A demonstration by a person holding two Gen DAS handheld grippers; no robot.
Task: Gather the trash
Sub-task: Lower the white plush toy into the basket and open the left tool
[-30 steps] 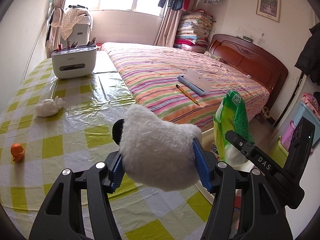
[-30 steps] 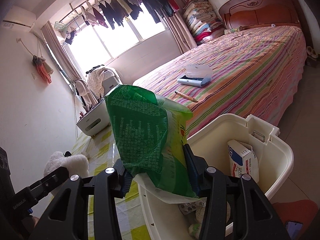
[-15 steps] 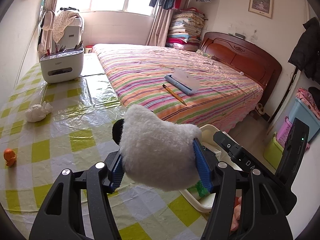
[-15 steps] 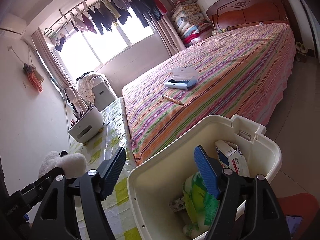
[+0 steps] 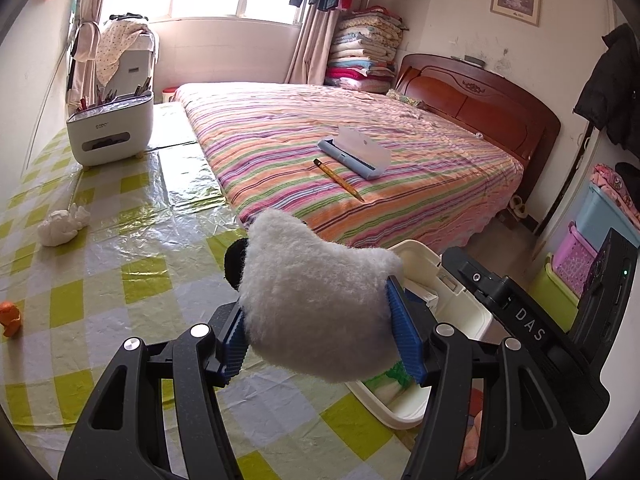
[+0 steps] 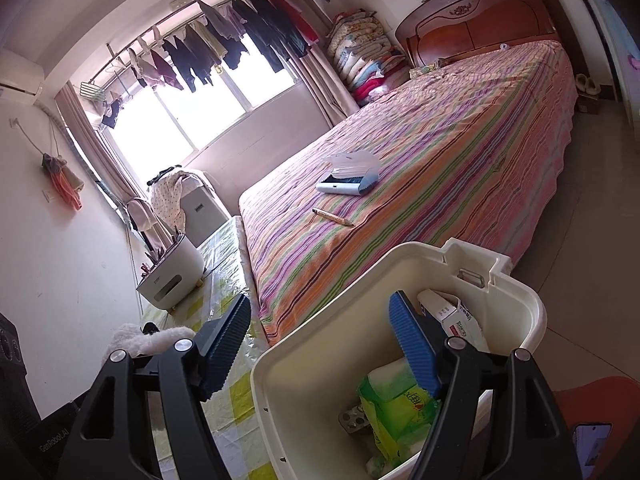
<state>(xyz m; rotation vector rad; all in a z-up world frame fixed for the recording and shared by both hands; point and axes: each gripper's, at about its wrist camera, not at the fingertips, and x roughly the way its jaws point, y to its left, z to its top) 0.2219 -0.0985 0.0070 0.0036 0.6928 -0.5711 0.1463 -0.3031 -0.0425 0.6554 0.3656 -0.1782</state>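
My left gripper (image 5: 320, 336) is shut on a white fluffy plush toy (image 5: 316, 300) with a black patch, held above the checked table (image 5: 100, 288) near its right edge. The cream bin (image 6: 400, 260) stands on the floor beside the table, also in the left wrist view as the bin (image 5: 416, 250). My right gripper (image 6: 320, 344) hangs open over the bin's rim with nothing between its fingers. Inside the bin lie a green plastic bag (image 6: 394, 408), a white medicine box (image 6: 452, 314) and a blister pack (image 6: 354, 420). A crumpled tissue (image 5: 62, 226) and an orange scrap (image 5: 10, 318) lie on the table.
A white pen holder box (image 5: 110, 130) stands at the table's far end. The striped bed (image 5: 360, 152) carries a blue case (image 5: 354, 152) and a pencil (image 5: 338, 179). Coloured storage crates (image 5: 576, 258) line the right wall. My right gripper's black body (image 5: 532, 328) is close on the right.
My right gripper opened and let the green bag drop into the bin. The left gripper carried the plush toy rightward toward the table edge and bin.
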